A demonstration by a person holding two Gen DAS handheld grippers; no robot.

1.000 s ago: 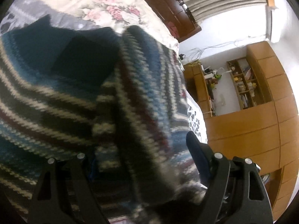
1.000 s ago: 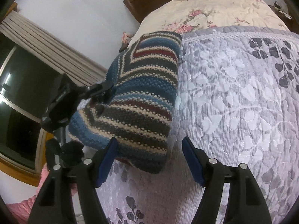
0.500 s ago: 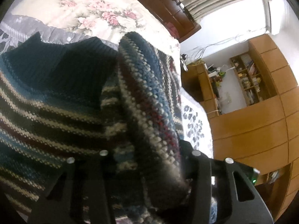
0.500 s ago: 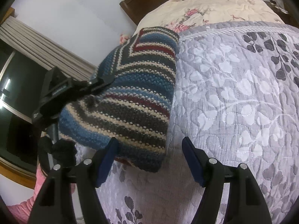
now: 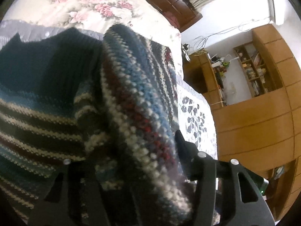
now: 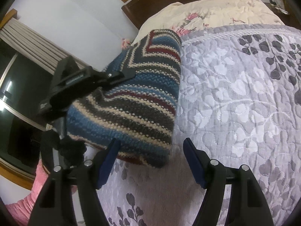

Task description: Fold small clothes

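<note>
One left hand-held gripper [image 6: 129,74] now clamps the sweater [image 6: 139,98] tighter.

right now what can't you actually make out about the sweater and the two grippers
- Left wrist view: the left gripper is buried in the striped sweater; one finger is covered by knit, so its closure is unclear.
- Left wrist view: the nearest knit is blurred.
- Right wrist view: the sweater's underside is hidden against the grey bedspread.
- Right wrist view: the right gripper is open; the frame edge cuts off its handle.
</note>
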